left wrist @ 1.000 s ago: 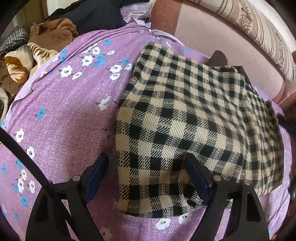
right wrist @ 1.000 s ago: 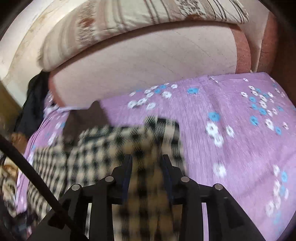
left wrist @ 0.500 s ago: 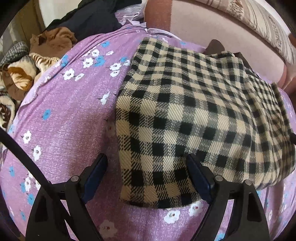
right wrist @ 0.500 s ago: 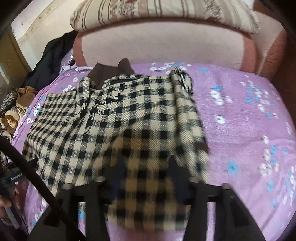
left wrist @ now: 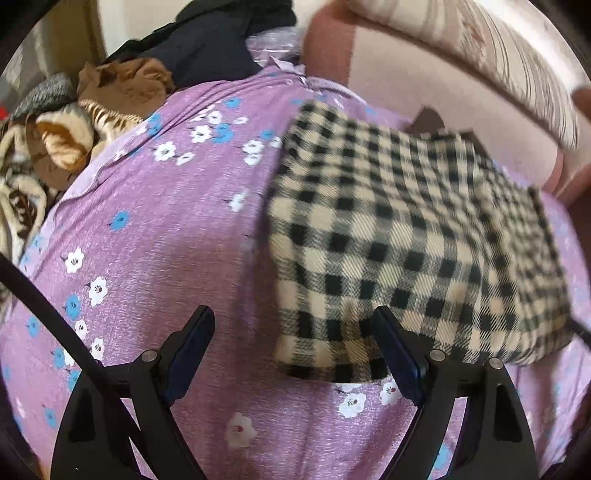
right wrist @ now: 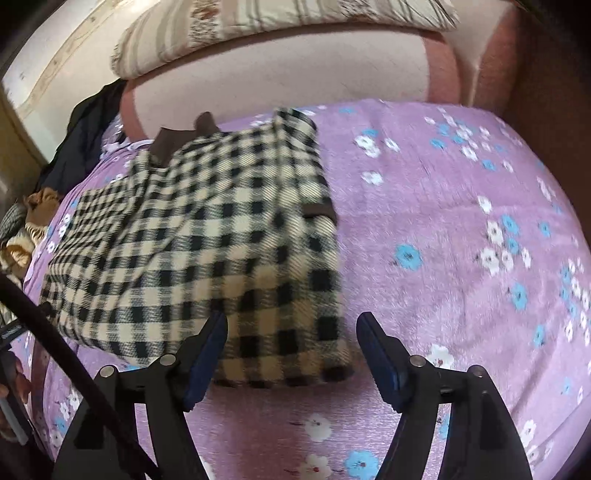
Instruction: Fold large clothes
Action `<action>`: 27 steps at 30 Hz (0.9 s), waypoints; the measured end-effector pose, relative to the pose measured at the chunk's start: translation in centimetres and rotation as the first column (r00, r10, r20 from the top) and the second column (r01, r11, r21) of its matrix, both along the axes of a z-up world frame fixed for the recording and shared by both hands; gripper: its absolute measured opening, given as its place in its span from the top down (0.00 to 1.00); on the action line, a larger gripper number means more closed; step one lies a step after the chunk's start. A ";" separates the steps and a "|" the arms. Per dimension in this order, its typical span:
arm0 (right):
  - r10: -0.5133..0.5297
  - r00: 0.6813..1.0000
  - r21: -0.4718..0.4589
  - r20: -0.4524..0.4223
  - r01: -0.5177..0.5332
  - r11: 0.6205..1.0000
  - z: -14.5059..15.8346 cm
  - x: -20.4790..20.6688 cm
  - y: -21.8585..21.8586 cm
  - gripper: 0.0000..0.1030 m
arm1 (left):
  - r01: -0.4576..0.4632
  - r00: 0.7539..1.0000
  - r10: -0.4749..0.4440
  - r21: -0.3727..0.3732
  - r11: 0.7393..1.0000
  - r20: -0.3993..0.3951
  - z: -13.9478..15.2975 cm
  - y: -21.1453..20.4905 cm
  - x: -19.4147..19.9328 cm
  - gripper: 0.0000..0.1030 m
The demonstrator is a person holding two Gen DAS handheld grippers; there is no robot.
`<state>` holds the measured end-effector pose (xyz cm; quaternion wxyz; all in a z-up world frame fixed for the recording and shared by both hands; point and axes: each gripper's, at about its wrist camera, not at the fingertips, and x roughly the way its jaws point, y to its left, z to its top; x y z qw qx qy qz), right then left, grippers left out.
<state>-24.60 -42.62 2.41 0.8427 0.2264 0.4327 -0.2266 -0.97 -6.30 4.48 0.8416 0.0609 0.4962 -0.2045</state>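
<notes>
Right gripper point(right wrist: 291, 343) — jaws just opened, nothing held; left gripper point(left wrist: 295, 339) wide, empty. Checked garment point(right wrist: 207, 236) lies folded on purple bedspread point(right wrist: 443, 229) — we judge one fold left, perhaps.

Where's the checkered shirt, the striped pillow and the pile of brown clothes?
checkered shirt point(right wrist: 207, 251): right wrist view, middle of folded body.
striped pillow point(right wrist: 280, 22): right wrist view, its front side.
pile of brown clothes point(left wrist: 122, 88): left wrist view, top brown garment.
</notes>
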 end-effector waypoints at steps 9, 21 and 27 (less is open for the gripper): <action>0.005 0.996 0.169 0.093 -0.021 0.985 -2.9 -0.6 -1.6 0.57 | 0.079 0.989 -0.080 -0.017 0.997 -0.128 -2.7 1.8 0.7 0.13; -0.026 0.996 0.074 0.080 0.020 0.997 -1.1 -1.8 -2.1 0.90 | 0.235 0.966 -0.229 0.035 0.971 -0.118 -1.7 0.8 -0.6 0.84; -0.009 1.000 0.037 0.005 0.009 0.999 -1.8 -0.9 -1.4 0.87 | 0.238 0.968 -0.232 0.052 0.970 -0.090 -1.1 0.7 -0.1 0.84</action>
